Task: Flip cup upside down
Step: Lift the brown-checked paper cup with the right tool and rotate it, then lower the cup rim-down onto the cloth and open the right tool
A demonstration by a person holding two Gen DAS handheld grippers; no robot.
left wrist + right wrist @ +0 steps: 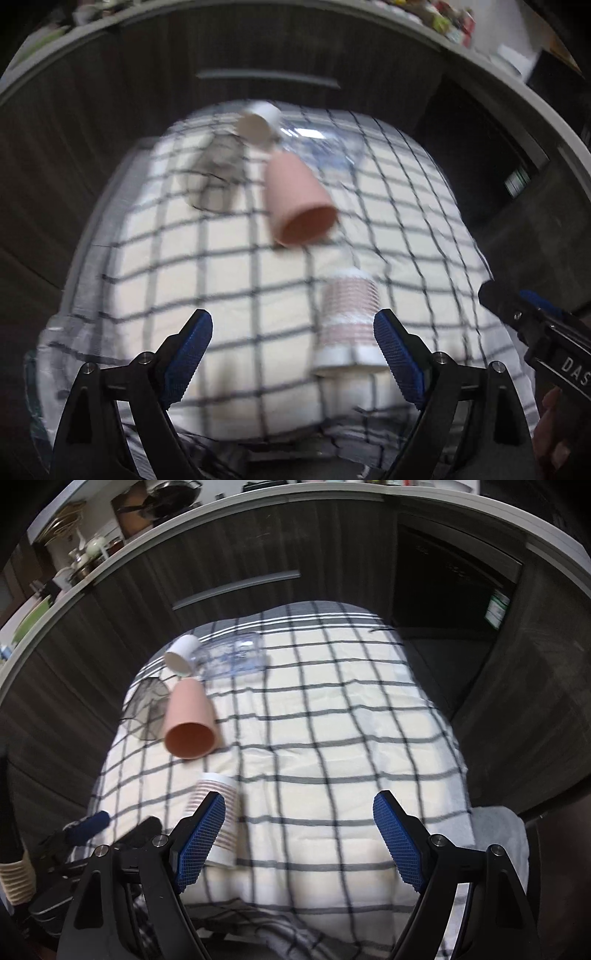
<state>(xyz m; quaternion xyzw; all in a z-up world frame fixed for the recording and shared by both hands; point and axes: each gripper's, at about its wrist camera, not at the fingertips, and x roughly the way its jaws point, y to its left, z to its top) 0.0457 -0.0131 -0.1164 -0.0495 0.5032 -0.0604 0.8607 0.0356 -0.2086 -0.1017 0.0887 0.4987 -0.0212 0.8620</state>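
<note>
A white cup with thin pink stripes (349,325) stands upside down on the checked cloth, rim down, just left of my left gripper's right finger; in the right wrist view the striped cup (218,812) is partly behind my left finger. A pink cup (297,201) lies on its side, mouth toward me, also in the right wrist view (188,720). A small white cup (260,122) lies on its side at the far end (181,655). My left gripper (293,352) is open and empty. My right gripper (299,834) is open and empty, and shows at the right edge of the left wrist view (532,317).
A clear plastic container (232,655) and a dark wire strainer (146,709) lie at the far left of the checked cloth (332,720). Dark cabinet fronts (236,546) stand behind the table. A stack of paper cups (14,882) sits at the left edge.
</note>
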